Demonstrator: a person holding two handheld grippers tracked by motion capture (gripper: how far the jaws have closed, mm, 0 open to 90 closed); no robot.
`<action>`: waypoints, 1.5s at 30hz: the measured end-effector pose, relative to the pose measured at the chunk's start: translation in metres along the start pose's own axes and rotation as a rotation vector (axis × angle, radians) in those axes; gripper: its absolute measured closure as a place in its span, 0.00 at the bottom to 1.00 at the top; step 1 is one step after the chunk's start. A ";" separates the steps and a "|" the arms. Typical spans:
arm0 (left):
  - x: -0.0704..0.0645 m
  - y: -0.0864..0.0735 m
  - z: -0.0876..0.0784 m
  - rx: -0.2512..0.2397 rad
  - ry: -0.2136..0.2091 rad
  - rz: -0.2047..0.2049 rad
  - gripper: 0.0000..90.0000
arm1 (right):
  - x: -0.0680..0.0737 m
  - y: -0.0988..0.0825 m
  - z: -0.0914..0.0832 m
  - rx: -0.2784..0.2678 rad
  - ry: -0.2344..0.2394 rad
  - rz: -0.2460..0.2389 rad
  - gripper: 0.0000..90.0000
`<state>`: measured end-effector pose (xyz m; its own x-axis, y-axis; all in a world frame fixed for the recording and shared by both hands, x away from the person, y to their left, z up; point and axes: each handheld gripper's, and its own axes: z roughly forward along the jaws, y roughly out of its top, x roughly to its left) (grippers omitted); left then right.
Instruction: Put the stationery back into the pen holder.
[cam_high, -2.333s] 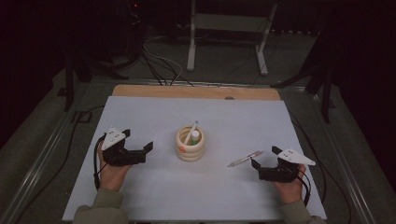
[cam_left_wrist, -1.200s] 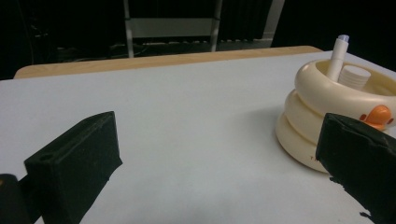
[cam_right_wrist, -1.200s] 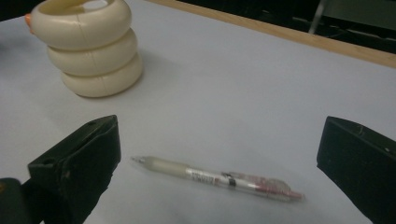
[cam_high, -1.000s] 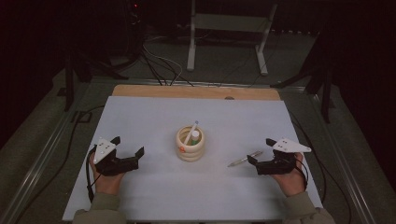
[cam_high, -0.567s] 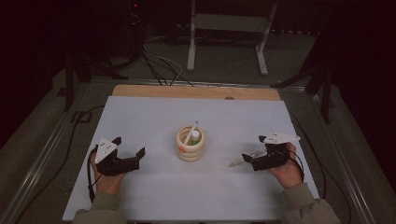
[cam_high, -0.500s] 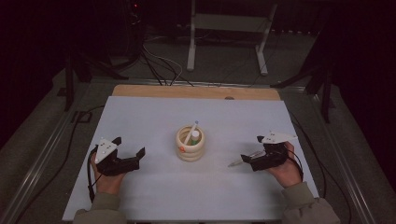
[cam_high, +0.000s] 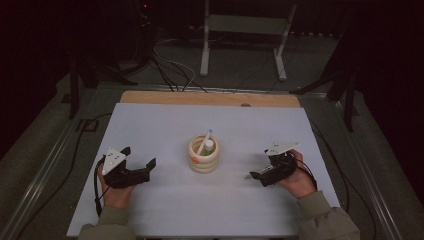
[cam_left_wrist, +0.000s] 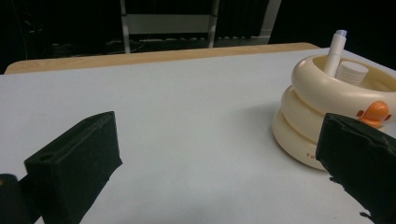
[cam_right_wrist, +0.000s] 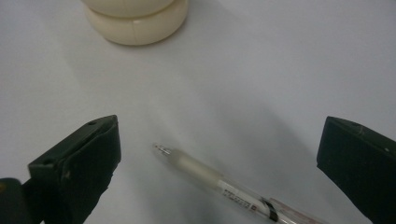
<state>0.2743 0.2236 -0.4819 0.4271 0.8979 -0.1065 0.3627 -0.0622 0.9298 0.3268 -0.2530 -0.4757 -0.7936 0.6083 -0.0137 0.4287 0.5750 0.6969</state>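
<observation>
The right hand-held gripper is held low over the white table with its jaws spread wide to either side of a clear pen, which lies flat on the table, tip pointed toward the cream ringed holder and apart from it. The left hand-held gripper is likewise spread and empty, just beside the holder. The risk is judged to be a missed pinch: the slim, round barrel is likely to roll or skid if the jaws are closed off-centre or too high, and the holder could be tipped if the pen is driven in at a slant.

Pen rear beyond right gripper view's edge.
</observation>
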 end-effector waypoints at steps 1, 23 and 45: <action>0.000 0.000 0.000 0.001 -0.001 0.000 0.00 | 0.001 0.000 0.001 0.003 0.005 -0.005 0.00; -0.001 -0.001 0.003 0.010 -0.012 -0.005 0.00 | 0.001 0.012 0.016 0.148 0.026 -0.073 0.00; -0.002 -0.001 0.004 0.013 -0.013 -0.008 0.00 | -0.001 0.012 0.037 0.420 0.159 -0.182 0.71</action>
<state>0.2760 0.2199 -0.4841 0.4347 0.8927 -0.1185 0.3767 -0.0607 0.9244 0.3486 -0.2257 -0.4941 -0.9141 0.4048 0.0245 0.3880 0.8554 0.3431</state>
